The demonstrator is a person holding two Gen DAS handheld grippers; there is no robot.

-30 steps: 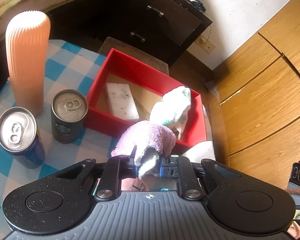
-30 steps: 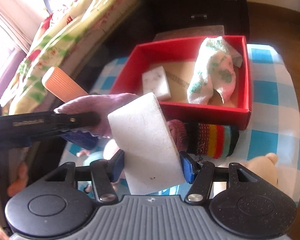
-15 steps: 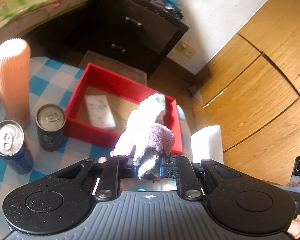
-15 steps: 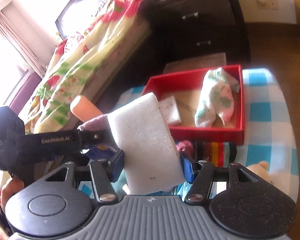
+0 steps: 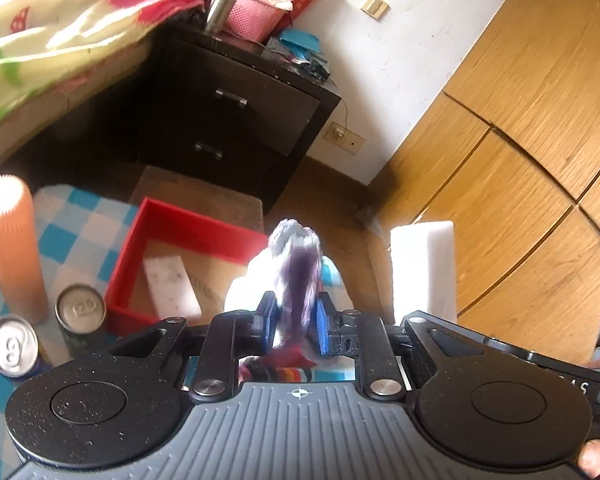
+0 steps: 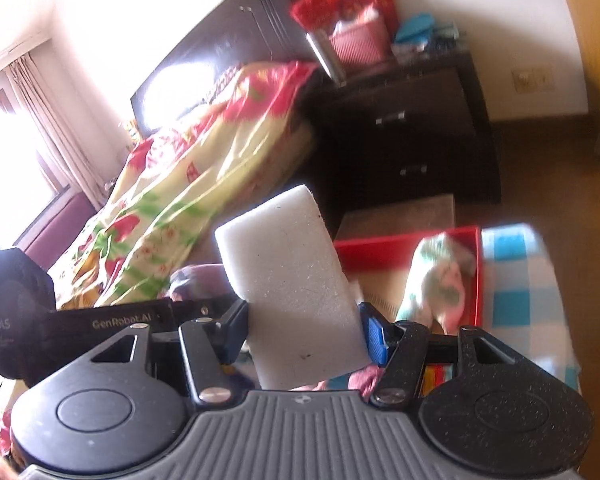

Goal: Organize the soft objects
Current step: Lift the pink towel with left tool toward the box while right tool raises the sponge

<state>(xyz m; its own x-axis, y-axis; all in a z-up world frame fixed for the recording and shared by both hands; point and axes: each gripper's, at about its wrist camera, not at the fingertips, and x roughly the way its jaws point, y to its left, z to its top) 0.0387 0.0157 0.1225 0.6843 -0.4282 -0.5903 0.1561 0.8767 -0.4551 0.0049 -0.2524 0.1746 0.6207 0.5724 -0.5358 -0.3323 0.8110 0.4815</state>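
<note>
My left gripper is raised above the near edge of the red box, with a purple cloth between its blue pads. Its jaws are opening slightly, and the pads still touch the cloth. My right gripper is shut on a large white sponge block, held up in the air to the left of the box. In the box lie a small speckled white sponge and a white-and-green sock.
On the blue-checked tablecloth stand a tall ribbed orange cylinder and two cans. A striped sock lies under the grippers. Behind are a dark nightstand, a bed and wooden wardrobe doors.
Both grippers have risen with their loads, and the box and table now sit lower and smaller in view. The purple cloth has shifted from a drooping bundle to a narrow upright strip.
</note>
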